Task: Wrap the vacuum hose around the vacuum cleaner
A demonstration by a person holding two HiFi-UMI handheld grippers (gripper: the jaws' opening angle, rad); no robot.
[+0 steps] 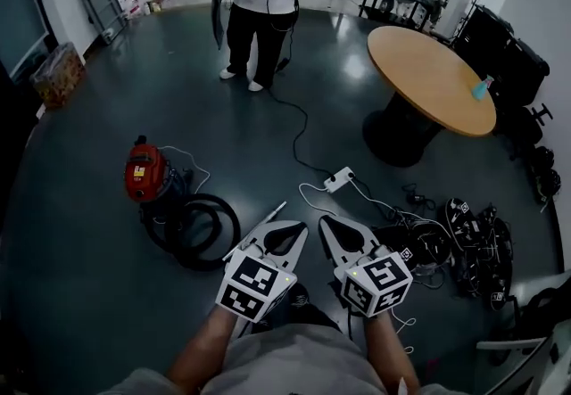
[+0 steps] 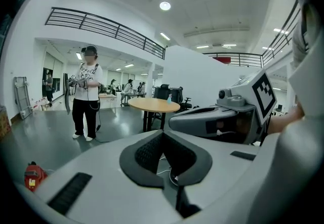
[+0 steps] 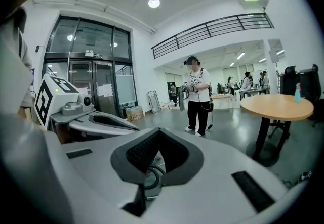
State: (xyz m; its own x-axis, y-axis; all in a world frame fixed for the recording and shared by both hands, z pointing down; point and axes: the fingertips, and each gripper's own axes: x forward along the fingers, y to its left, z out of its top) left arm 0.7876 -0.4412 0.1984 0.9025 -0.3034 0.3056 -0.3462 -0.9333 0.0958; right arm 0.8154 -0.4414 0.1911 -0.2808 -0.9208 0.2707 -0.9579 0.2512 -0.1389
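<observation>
Holding both tongs low in the middle of the head view, the person's bare forearms enter from the bottom edge. The left gripper (image 1: pixel 293 228) and the right gripper (image 1: pixel 328 224) sit side by side, close together but apart, each with its marker cube nearest the camera and its tips aimed up the frame.

In the left gripper view the dark pads (image 2: pixel 147 152) meet at their tips with nothing between them. The right gripper view shows the same: its pads (image 3: pixel 144 153) are closed together and empty. Each view also catches the other gripper alongside.

On the dark floor (image 1: pixel 80 277), left of the tongs and a little further up the frame, lies the hose (image 1: pixel 201 233), a black coil in loose loops. It rests beside the vacuum (image 1: pixel 145 172), at that machine's lower right, not around its body. The vacuum is red and stands at centre left of the head view, well apart from both grippers.

Just above the tongs lies a white power strip (image 1: pixel 339 178) with cables trailing from it. A heap of black gear (image 1: pixel 473 246) fills the right side.

Further up, at the upper right, stands a round table (image 1: pixel 428 77) with a blue bottle (image 1: pixel 482 88) near its edge. At the top centre stands another person (image 1: pixel 263 1) in a white top and dark trousers.
</observation>
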